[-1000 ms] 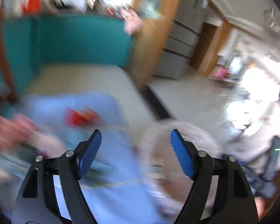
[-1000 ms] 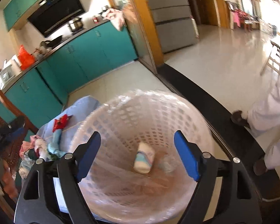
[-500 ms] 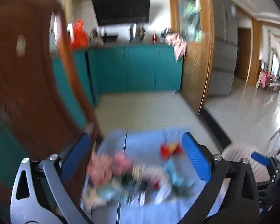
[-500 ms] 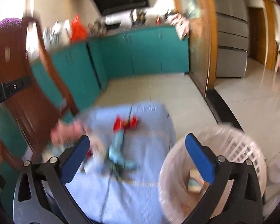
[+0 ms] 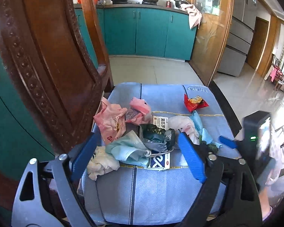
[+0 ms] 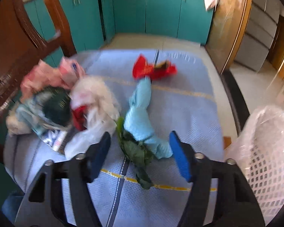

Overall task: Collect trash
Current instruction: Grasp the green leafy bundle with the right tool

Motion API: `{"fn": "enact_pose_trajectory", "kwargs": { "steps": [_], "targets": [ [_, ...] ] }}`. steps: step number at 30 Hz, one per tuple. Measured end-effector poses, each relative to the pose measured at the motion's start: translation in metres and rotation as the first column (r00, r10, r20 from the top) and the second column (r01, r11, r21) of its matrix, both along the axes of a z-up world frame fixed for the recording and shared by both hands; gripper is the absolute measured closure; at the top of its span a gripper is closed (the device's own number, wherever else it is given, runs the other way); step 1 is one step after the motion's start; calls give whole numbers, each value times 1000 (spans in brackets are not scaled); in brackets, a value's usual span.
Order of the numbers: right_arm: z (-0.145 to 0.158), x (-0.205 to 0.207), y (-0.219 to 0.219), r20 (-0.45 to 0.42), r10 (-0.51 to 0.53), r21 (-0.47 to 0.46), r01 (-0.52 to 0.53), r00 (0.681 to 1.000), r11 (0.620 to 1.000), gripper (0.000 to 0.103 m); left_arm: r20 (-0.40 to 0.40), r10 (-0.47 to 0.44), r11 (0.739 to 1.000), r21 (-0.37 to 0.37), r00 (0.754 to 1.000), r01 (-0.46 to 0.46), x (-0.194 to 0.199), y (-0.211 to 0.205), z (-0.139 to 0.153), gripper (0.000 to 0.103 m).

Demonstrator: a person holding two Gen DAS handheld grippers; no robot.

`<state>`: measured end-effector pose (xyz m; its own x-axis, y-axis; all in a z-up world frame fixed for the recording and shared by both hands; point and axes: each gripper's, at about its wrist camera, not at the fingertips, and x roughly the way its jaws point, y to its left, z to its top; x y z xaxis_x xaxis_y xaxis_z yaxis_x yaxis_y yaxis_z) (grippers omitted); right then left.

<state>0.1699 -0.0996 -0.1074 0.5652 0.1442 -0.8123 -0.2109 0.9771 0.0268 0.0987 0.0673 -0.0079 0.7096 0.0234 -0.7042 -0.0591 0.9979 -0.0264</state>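
Here both tongs, left (image 5: 138, 156) and right (image 6: 140, 154) narrowing, gape empty over seemingly blurred trash (image 6: 140, 121).

Two black plastic frames with triangular cut-outs and silver round screw heads at the joints: left gripper (image 5: 137, 156) and right gripper (image 6: 140, 154), each tipped with flat, glossy blue pads (image 5: 191, 158)

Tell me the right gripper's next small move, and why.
Probably lower the right gripper and close it on the light blue wrapper: its jaws, just narrowed, stand open around the wrapper's near end, not yet touching, and the lined basket waits alongside.
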Motion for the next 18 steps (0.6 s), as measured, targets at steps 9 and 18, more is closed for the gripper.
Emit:
{"fn": "enact_pose_trajectory", "kwargs": {
  "steps": [9,18],
  "targets": [
    [-2,-46,-15,-43,72,140,-65,996,988,87,-70,-19,999,-50,997,16,35,-7,-20,12],
    [8,-55,-20,-14,45,136,-42,999,990,72,-118,-14,999,-44,993,9,75,-17,-48,34]
  ]
}}
